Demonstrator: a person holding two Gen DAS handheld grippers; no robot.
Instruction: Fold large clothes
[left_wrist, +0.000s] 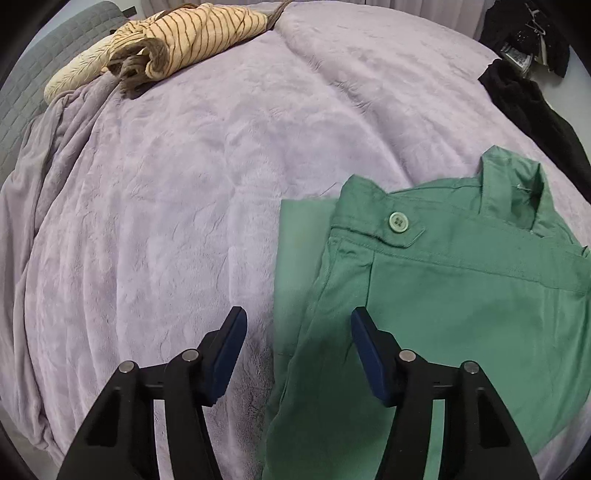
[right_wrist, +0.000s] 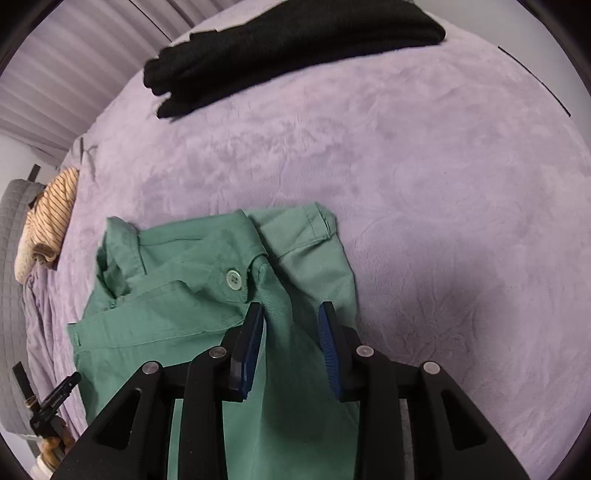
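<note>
Green trousers (left_wrist: 443, 295) with a green waist button (left_wrist: 398, 222) lie folded on the lilac blanket (left_wrist: 184, 203). My left gripper (left_wrist: 298, 317) is open and empty, hovering over the trousers' left edge. In the right wrist view the trousers (right_wrist: 184, 295) lie in front, button (right_wrist: 233, 278) up. My right gripper (right_wrist: 291, 314) is half open, its jaws either side of a raised ridge of the green cloth, with a gap between pads and cloth.
A striped beige garment (left_wrist: 177, 48) lies crumpled at the far left by a grey quilted headboard (left_wrist: 22, 92). A folded black garment (right_wrist: 288, 48) lies at the blanket's far side. The left gripper's body (right_wrist: 51, 402) shows at the lower left.
</note>
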